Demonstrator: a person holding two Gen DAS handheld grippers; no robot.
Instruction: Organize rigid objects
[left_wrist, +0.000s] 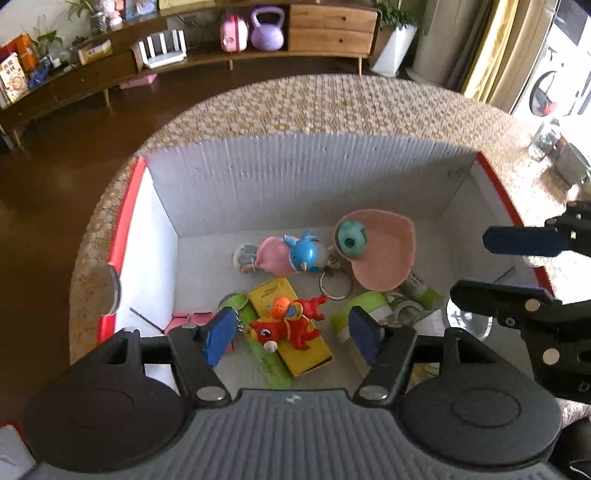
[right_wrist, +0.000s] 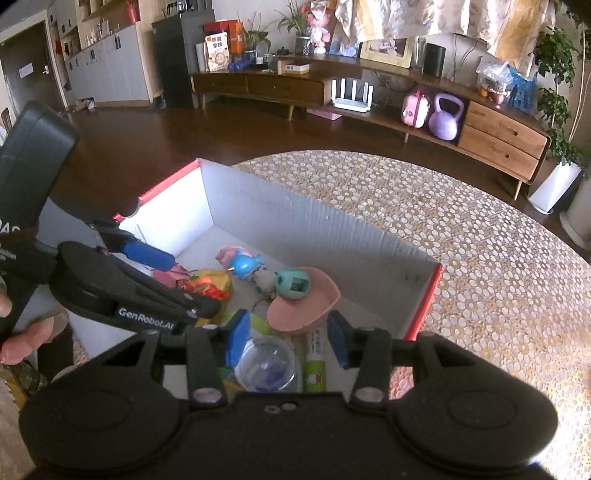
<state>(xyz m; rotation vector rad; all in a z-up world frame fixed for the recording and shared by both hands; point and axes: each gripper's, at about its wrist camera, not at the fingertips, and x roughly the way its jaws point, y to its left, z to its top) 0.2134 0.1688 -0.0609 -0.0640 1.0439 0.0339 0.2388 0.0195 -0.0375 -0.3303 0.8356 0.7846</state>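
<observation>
- We saw an open cardboard box (left_wrist: 295, 177) with ribbed grey inner walls and red outer edges, standing on a round table (left_wrist: 332, 99) covered in a pebbled, flower-patterned cloth.
- Inside it lay a jumble of small hard toys: a glossy red dragon figure (left_wrist: 286, 326) with an orange ball on its back rested on a flat yellow carton (left_wrist: 291, 332), whose long axis ran from upper left to lower right in the left wrist view.
- A smooth blue bird toy (left_wrist: 304, 253) sat against a pink rounded figure (left_wrist: 273, 254), its beak pointing down toward the camera.
- A matte pink heart-shaped dish (left_wrist: 384, 254) lay tilted, with a teal egg-shaped toy (left_wrist: 351, 238) at its left rim.
- A metal key ring (left_wrist: 335, 286) lay flat beside the dish.
- A green-and-white tube (right_wrist: 315, 363) lay near a clear plastic dome (right_wrist: 266, 365).
- Our left gripper (left_wrist: 293, 334) hung over the dragon, its blue pads spread and touching nothing.
- Our right gripper (right_wrist: 290, 339) hung above the dome, its jaws apart and empty.
</observation>
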